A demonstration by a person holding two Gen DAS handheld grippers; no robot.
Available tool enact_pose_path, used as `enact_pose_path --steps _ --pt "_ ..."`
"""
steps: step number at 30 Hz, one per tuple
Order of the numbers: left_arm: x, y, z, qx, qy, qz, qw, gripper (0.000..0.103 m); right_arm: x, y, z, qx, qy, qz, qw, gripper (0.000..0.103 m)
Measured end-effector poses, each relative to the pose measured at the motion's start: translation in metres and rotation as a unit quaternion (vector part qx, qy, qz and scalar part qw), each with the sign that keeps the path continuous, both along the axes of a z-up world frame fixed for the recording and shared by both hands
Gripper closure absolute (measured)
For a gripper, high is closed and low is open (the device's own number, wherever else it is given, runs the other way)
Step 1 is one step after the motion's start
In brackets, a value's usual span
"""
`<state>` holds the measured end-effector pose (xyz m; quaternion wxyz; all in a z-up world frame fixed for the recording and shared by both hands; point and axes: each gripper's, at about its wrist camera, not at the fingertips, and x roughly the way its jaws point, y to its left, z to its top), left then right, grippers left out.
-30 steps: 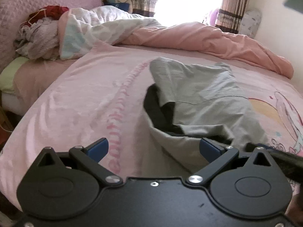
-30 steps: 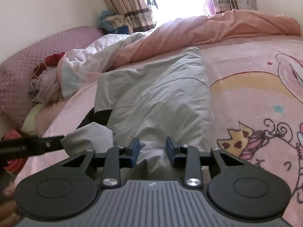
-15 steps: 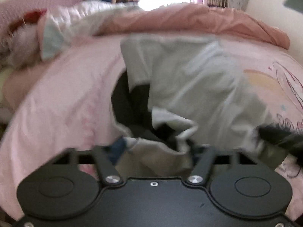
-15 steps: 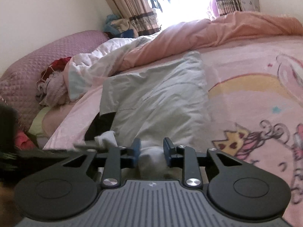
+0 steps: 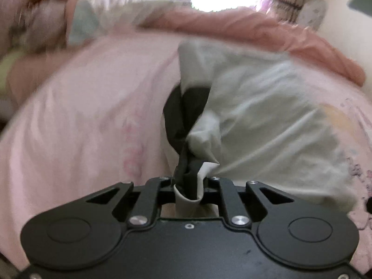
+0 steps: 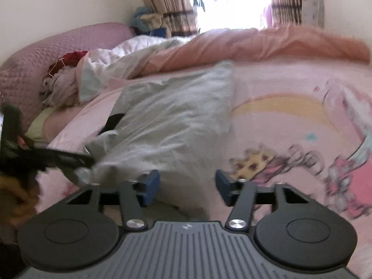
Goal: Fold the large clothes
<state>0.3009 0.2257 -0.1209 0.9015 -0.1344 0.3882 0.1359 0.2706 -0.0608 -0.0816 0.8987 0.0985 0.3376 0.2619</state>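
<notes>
A pale grey garment with a black lining (image 5: 262, 116) lies lengthwise on the pink bed sheet (image 5: 93, 116). My left gripper (image 5: 189, 183) is shut on a bunched near corner of the garment, grey and black cloth pinched between the jaws. In the right wrist view the garment (image 6: 176, 121) stretches away from me. My right gripper (image 6: 187, 186) is open, its blue pads either side of the garment's near end, holding nothing. The left gripper (image 6: 69, 158) shows at the left there, gripping the garment's corner.
A peach duvet (image 6: 255, 44) is heaped along the far side of the bed. A white quilt (image 6: 121, 62) and a pile of clothes (image 6: 60, 81) lie by the purple headboard (image 6: 46, 51). Curtains (image 6: 174, 0) and a bright window are behind. A cartoon print (image 6: 325, 162) covers the sheet at right.
My left gripper moved onto the garment's near corner and closed on it. My right gripper, nearly shut on the garment's end before, has opened wide.
</notes>
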Motion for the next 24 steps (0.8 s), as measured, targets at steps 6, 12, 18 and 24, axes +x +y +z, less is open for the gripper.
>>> enact_pose_path --steps 6,12,18,24 --pt "-0.006 -0.008 -0.008 0.007 0.011 0.007 0.9999 0.087 0.017 0.009 -0.016 0.019 0.077 -0.029 0.996 0.103" --pt "-0.004 -0.008 -0.010 0.012 0.010 0.012 0.9998 0.085 0.027 0.016 0.012 0.061 0.053 -0.011 0.997 0.103" --pt "-0.005 0.005 -0.013 0.000 0.011 0.015 0.9998 0.078 0.055 0.050 -0.058 0.021 0.096 -0.002 0.995 0.103" --pt "-0.011 0.011 -0.006 -0.018 0.010 0.022 0.9995 0.073 0.051 0.051 -0.034 0.011 0.110 -0.015 0.994 0.103"
